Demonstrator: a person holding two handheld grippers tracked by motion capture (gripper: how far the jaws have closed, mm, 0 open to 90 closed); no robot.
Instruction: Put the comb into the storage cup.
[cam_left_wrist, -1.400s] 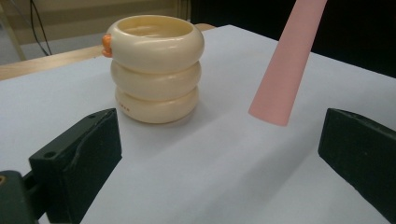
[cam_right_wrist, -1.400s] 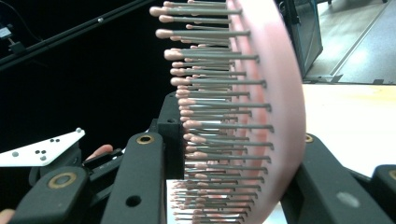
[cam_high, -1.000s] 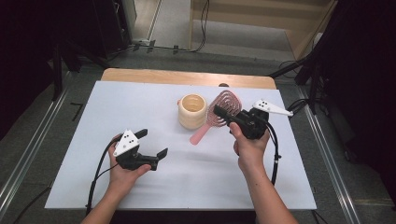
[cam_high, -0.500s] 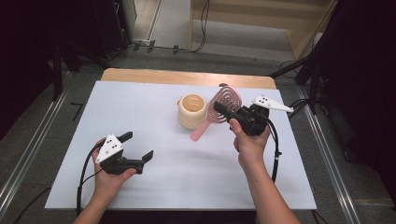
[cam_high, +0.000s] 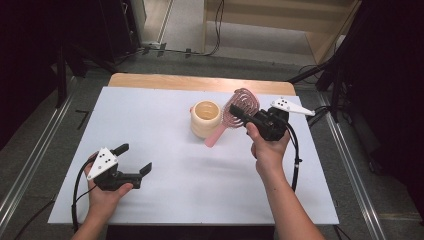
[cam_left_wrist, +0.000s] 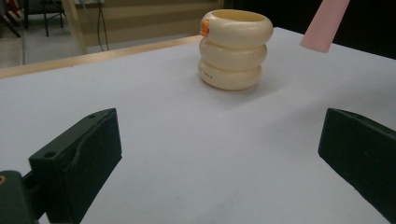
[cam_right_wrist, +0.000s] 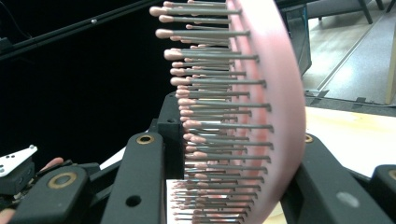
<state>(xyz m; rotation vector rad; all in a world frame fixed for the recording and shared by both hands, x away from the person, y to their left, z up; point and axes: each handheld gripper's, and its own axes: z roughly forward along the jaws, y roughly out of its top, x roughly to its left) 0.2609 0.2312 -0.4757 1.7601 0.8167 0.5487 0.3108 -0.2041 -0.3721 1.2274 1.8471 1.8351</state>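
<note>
Place: a lab or recording studio set up for filming tabletop work.
Table: a white sheet (cam_high: 165, 125) laid over a wooden top (cam_high: 200, 82), bare like a test surface.
Floor: grey carpet, with metal rails (cam_high: 30, 165) running along both sides of the table.
Surroundings: black curtains (cam_high: 30, 35), dark stands, loose cables (cam_high: 217, 25) behind.

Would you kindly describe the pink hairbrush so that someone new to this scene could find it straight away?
Start at the white table and look to its far right part, where the right gripper is raised. Its jaws are clamped on the pink hairbrush, held off the surface with the handle slanting down beside the cream ringed holder. It is the one pink, bristled thing there.
</note>
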